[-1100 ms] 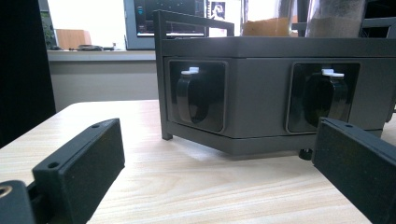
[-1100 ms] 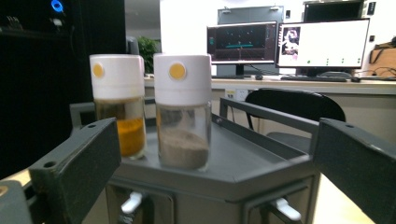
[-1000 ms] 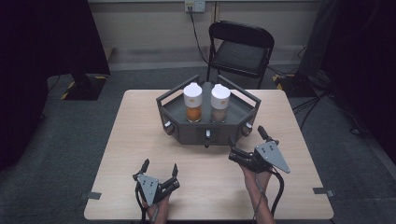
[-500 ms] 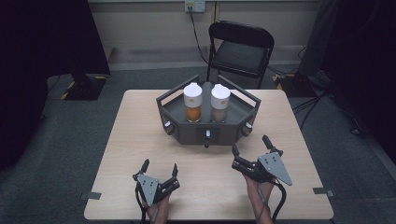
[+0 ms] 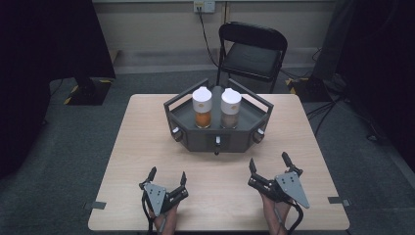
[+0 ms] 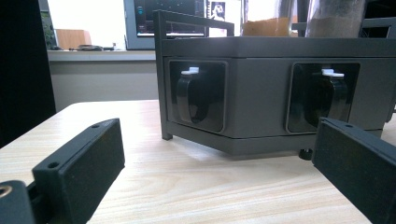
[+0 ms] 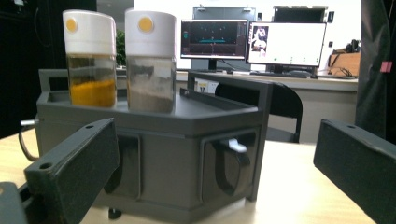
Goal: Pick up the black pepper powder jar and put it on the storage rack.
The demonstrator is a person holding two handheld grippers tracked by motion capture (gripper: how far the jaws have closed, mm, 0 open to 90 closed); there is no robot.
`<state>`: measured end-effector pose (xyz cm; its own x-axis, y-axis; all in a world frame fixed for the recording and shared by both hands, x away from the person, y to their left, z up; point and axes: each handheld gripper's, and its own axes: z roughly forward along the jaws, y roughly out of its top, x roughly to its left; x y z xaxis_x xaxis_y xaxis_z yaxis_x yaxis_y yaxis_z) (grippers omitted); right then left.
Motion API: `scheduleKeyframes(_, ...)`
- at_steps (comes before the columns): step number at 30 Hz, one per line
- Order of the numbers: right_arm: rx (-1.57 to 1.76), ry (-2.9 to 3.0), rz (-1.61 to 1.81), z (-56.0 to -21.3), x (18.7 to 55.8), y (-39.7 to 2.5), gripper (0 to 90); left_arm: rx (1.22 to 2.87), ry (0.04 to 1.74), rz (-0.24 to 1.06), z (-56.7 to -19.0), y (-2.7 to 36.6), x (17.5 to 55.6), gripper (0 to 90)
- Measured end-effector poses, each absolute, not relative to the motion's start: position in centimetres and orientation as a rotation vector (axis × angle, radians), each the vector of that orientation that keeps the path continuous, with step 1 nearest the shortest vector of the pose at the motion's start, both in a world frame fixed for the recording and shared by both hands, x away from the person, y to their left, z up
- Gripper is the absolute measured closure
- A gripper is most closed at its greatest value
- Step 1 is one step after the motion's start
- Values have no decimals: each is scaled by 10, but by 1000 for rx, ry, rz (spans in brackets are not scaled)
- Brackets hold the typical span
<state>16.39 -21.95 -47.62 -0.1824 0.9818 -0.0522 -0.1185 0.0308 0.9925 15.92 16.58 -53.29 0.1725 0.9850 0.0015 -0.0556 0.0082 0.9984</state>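
A dark grey angular rack (image 5: 188, 128) (image 6: 261, 70) (image 7: 187, 144) stands at the middle of the wooden table (image 5: 142, 147), with black knobs (image 5: 176, 133) on its front faces. On top stand two white-capped jars: one with orange powder (image 5: 202, 107) (image 7: 90, 58), one with brown powder (image 5: 230, 108) (image 7: 150, 60). My left gripper (image 5: 167, 178) (image 6: 215, 168) rests open near the table's front edge, left of centre, pointing at the rack. At the front right, my right gripper (image 5: 269, 163) (image 7: 215, 163) is open too, with nothing between its jaws.
A black folding chair (image 5: 252, 51) stands behind the table. Tape marks (image 5: 95, 205) sit at the table's front corners. Monitors (image 7: 252, 42) show far off in the right gripper view. Dark curtains hang on both sides. Bare tabletop lies between grippers and rack.
My right gripper has drawn back from the rack toward the table's front edge and levelled out. The left gripper has stayed put.
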Motion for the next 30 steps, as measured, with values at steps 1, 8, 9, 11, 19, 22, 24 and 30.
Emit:
scheduleKeyframes(1,1003,1276,1366,-478,163,-220,0,1243,1042,1104,-533,166,159,14)
scheduleKeyframes(8,1012,1297,1355,-493,156,-221,0,1243,1042,1105,-533,166,159,14)
scheduleKeyframes(9,1013,1304,1348,-495,155,-221,0,1243,1042,1104,-533,166,159,15)
scheduleKeyframes(11,1011,1309,1343,-499,154,-220,0,1243,1042,1104,-533,166,159,14)
scheduleKeyframes(19,1019,1333,1325,-514,150,-217,0,1243,1042,1105,-533,166,159,14)
scheduleKeyframes(22,1038,1340,1328,-518,149,-218,0,1243,1042,1105,-533,166,159,14)
scheduleKeyframes(24,1041,1341,1323,-522,148,-218,0,1243,1042,1105,-533,166,159,14)
scheduleKeyframes(30,1041,1337,1312,-526,148,-217,0,1243,1042,1105,-533,166,159,14)
